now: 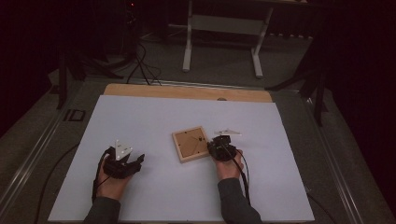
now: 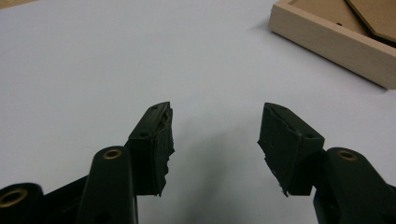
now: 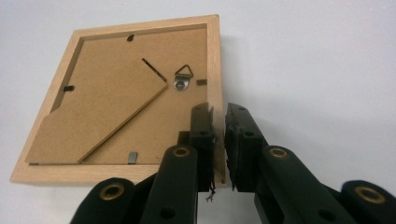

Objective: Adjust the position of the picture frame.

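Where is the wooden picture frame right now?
In the high view the picture frame lies back-up near the middle of the white table, with the right gripper closed on its right edge.

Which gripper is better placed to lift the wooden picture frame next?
Right. The right gripper already has its jaws closed on the picture frame edge, while the left gripper sits open over bare table, apart from the frame.

Place: looked like a lab or recording studio.
Surroundings: dark, black curtains at the sides.
Floor: grey carpet (image 1: pixel 224 60), loose cables (image 1: pixel 142 65).
Furniture: white-covered work table (image 1: pixel 154 116); white desk frame (image 1: pixel 224 35) behind.
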`<move>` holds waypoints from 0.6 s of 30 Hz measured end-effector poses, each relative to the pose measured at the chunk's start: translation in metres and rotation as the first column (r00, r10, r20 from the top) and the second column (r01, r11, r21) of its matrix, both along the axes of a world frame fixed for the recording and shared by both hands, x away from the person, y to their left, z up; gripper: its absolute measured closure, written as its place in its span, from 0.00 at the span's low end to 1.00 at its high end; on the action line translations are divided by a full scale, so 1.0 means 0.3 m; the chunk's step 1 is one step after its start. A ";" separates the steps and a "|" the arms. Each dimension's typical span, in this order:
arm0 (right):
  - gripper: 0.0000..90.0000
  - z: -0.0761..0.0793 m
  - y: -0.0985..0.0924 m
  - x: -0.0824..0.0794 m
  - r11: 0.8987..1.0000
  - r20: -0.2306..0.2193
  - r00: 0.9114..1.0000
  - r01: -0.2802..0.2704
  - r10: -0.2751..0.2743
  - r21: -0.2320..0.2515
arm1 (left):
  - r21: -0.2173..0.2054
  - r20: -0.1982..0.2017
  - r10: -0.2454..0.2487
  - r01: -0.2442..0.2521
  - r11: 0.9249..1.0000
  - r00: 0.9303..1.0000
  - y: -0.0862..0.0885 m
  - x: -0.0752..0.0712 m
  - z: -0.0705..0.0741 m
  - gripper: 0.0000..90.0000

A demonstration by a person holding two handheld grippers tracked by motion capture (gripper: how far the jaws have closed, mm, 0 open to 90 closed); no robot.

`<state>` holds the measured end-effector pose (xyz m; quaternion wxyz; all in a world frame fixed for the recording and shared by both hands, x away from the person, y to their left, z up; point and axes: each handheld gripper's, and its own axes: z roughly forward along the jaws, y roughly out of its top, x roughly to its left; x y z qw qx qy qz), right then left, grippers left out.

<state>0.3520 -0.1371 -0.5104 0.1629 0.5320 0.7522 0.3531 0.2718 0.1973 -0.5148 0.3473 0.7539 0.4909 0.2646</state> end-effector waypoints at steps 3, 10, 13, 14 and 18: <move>0.90 0.001 -0.007 -0.017 1.000 -0.011 1.000 -0.016 0.016 0.011 | -0.005 0.005 0.000 0.000 1.000 1.000 0.001 0.000 0.001 0.49; 0.84 -0.004 -0.024 -0.059 0.993 -0.052 0.995 -0.086 0.091 0.082 | -0.011 0.010 -0.003 0.003 1.000 1.000 0.001 -0.001 0.002 0.49; 0.81 -0.003 -0.015 -0.076 0.989 -0.060 0.991 -0.111 0.117 0.095 | -0.013 0.009 -0.004 0.004 1.000 1.000 0.002 0.001 0.002 0.49; 0.81 -0.003 -0.012 -0.079 0.988 -0.060 0.990 -0.118 0.124 0.098 | -0.014 0.009 -0.005 0.005 1.000 1.000 0.002 0.001 0.002 0.49; 0.78 -0.004 0.005 -0.093 0.983 -0.061 0.987 -0.140 0.148 0.117 | -0.018 0.014 -0.013 0.013 1.000 1.000 -0.002 0.002 0.002 0.49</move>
